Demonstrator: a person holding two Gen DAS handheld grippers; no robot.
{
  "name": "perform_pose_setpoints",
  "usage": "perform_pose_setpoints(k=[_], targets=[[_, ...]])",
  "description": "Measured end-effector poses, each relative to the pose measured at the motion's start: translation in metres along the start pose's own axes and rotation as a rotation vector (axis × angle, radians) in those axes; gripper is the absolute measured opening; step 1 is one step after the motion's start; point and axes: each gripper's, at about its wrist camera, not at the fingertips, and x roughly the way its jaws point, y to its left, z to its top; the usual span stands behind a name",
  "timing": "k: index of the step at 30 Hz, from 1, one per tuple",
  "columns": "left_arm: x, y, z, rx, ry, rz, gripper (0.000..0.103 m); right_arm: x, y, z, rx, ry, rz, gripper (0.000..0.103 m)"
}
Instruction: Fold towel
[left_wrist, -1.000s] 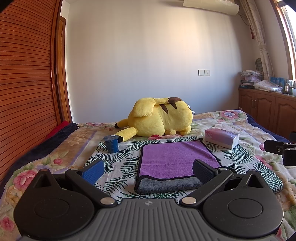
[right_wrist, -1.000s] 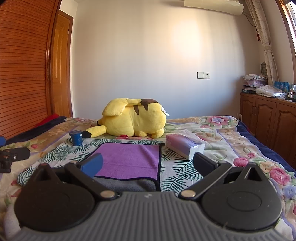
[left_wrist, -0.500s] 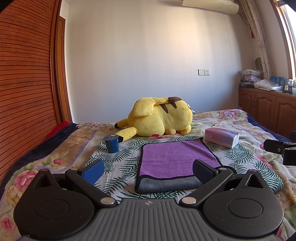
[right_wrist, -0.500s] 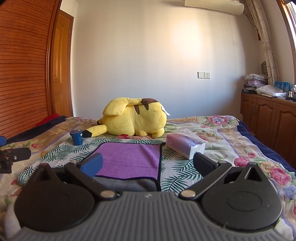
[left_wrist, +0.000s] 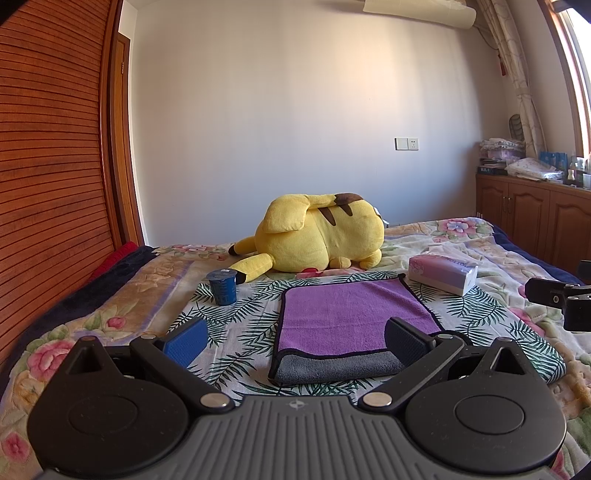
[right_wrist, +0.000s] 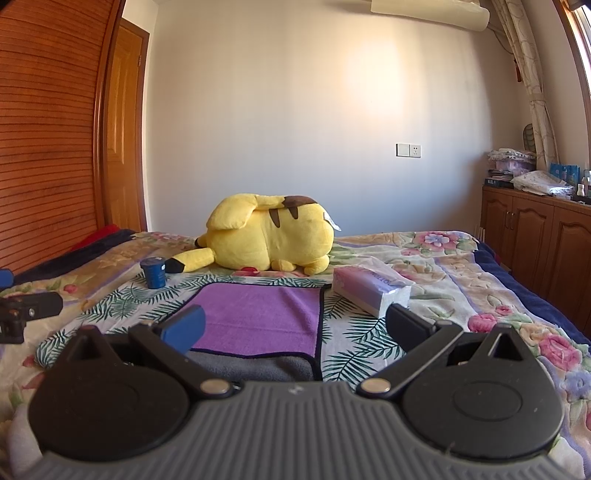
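A purple towel (left_wrist: 347, 314) with a grey underside and black trim lies folded on the bed, its grey layer showing along the near edge; it also shows in the right wrist view (right_wrist: 258, 317). My left gripper (left_wrist: 295, 341) is open and empty, just short of the towel's near edge. My right gripper (right_wrist: 295, 330) is open and empty, near the towel's near right corner. The right gripper's tip shows at the right edge of the left wrist view (left_wrist: 554, 299).
A yellow plush toy (left_wrist: 317, 236) lies behind the towel. A blue cup (left_wrist: 222, 286) stands at the left of it and a tissue pack (left_wrist: 443, 275) at the right. Wooden cabinets (left_wrist: 535, 221) line the right wall, a slatted wardrobe (left_wrist: 48, 166) the left.
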Motion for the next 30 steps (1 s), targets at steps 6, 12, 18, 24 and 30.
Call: perform_pose_setpoints(k=[6,12,18,24,30], targets=[[0.0,0.0,0.0,0.001,0.0,0.0,0.087,0.0,0.001,0.0,-0.001,0.0,0.0,0.103],[0.0,0.0,0.0,0.001,0.0,0.0,0.087,-0.001,0.001,0.0,-0.001,-0.001,0.0,0.103],[0.0,0.001,0.0,0.002,0.003,0.0,0.087,-0.001,0.001,0.0,-0.002,0.0,0.0,0.103],[0.003,-0.001,-0.003,0.007,0.014,-0.003,0.087,0.0,0.003,0.003,-0.004,0.006,0.0,0.103],[0.005,0.0,-0.002,0.017,0.04,-0.007,0.087,0.005,0.013,0.001,-0.01,0.026,0.008,0.103]])
